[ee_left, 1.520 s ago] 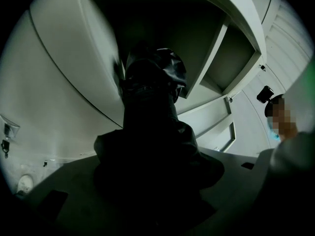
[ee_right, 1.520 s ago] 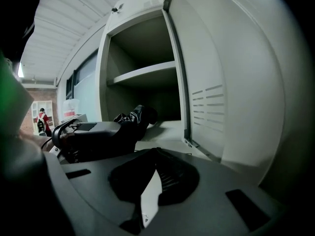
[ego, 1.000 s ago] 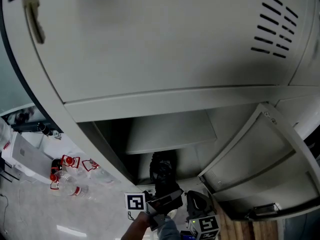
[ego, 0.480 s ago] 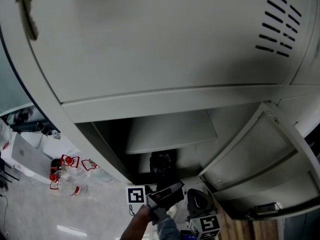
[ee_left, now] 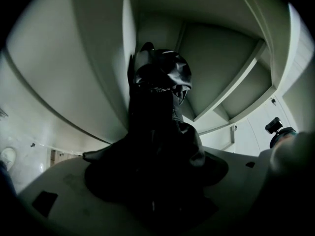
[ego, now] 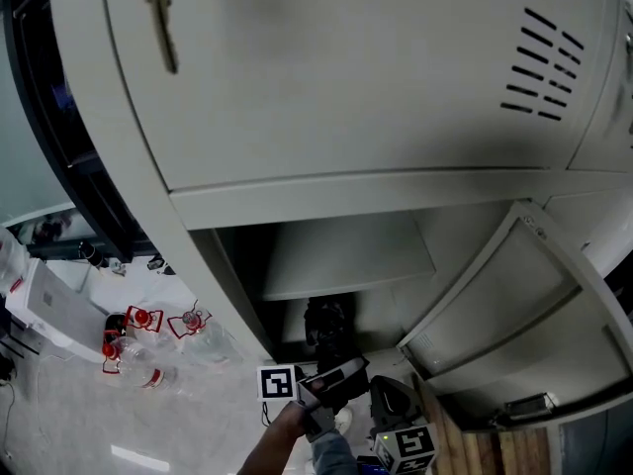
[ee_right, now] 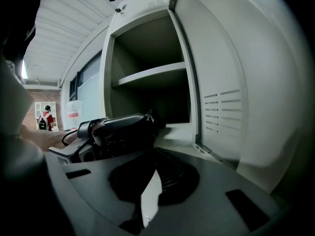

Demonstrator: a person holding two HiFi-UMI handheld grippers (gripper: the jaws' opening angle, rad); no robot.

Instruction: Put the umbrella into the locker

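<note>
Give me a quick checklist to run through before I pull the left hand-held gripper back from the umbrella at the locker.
1. Locker door swung open, clear of the opening: ok.
2. Umbrella reaching into the compartment under the shelf: ok.
3. Left hand-held gripper letting go: its jaws have just been opening and stand wide, with the umbrella between them: ok.
4. Umbrella resting on its own, free of the pads: cannot tell, it is too dark there.
5. Right hand-held gripper empty and off to the side of the opening: ok.
</note>
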